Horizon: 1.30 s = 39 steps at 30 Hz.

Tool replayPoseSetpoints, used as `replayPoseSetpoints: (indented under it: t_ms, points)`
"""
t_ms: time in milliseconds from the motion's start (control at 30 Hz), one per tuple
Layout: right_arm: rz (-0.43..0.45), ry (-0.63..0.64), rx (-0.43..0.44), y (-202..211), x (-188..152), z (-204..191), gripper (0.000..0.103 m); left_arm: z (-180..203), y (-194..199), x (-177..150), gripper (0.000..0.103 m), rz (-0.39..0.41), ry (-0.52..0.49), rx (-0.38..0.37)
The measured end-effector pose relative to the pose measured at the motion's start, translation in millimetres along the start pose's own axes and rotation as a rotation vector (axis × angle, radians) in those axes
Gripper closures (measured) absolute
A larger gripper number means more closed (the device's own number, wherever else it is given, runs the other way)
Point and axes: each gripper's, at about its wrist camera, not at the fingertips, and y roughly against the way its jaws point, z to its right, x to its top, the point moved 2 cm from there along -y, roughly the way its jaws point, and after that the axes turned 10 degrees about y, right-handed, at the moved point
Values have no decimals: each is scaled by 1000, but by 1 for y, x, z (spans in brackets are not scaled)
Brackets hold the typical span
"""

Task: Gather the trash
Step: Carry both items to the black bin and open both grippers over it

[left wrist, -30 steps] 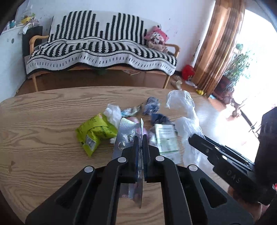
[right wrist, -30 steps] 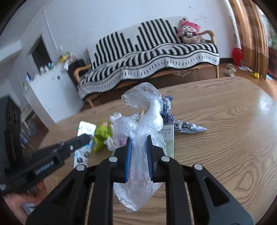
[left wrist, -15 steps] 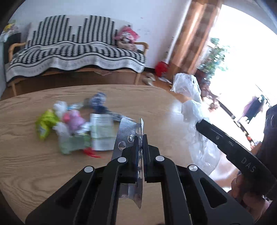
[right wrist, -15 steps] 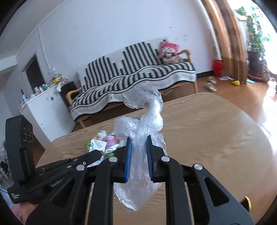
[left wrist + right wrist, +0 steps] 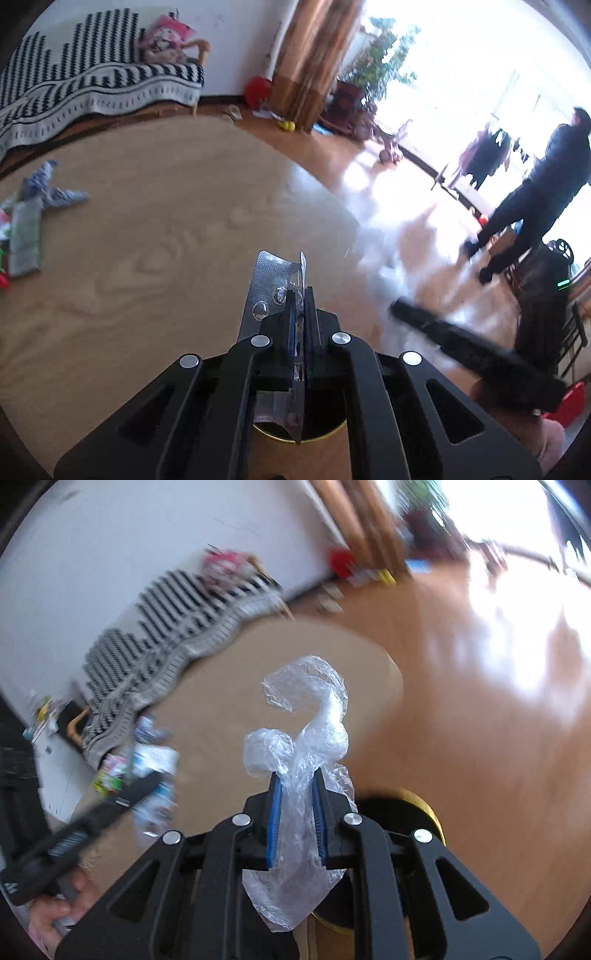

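My left gripper (image 5: 301,295) is shut on a silver pill blister pack (image 5: 267,284), held above the round wooden table's (image 5: 166,229) right edge. A gold-rimmed dark bin (image 5: 299,430) shows just below the jaws. My right gripper (image 5: 297,786) is shut on a crumpled clear plastic bag (image 5: 314,716), also over the gold-rimmed bin (image 5: 424,808) beside the table (image 5: 229,701). The remaining trash pile (image 5: 26,221) lies at the table's far left; it shows blurred in the right wrist view (image 5: 144,760).
A striped sofa (image 5: 85,81) stands against the wall behind the table. A curtain (image 5: 310,55) and plants are by the bright window. A person in dark clothes (image 5: 532,195) stands on the wooden floor to the right.
Both grippers have swung right, away from the trash pile and past the table's edge, each still holding its item. The bin has come into view beneath them.
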Motion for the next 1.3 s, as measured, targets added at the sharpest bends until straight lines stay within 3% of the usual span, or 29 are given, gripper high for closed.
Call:
replayPoseSetpoints:
  t_ms: [200, 567, 600, 633, 667, 700, 933, 1200, 1233, 1300]
  points:
    - [-159, -142, -19, -58, -56, 46, 87, 2, -27, -30, 100, -85, -34, -1]
    - [-228, -179, -76, -82, -70, 60, 85, 3, -50, -48, 100, -187, -70, 5]
    - [-225, -189, -74, -81, -69, 61, 72, 3, -52, -48, 100, -193, -68, 2]
    - [-211, -201, -70, -78, -67, 62, 45, 1, -53, -49, 100, -203, -60, -3]
    - [-198, -211, -66, -75, -66, 63, 29, 1, -55, -49, 100, -211, -57, -4]
    - [-181, -225, -61, -72, -62, 65, 8, 0, -56, -50, 100, -218, -55, -5]
    - [-72, -270, -54, -47, -42, 78, 7, 4, -68, -57, 99, -243, -82, 12]
    - [-11, -292, -63, -31, -34, 85, 7, 12, -90, -64, 99, -289, -88, 4]
    - [-7, -288, -63, -30, -33, 83, 7, 13, -91, -64, 90, -287, -85, 22]
    - [3, -286, -61, -27, -30, 82, 7, 13, -91, -62, 34, -284, -74, 43]
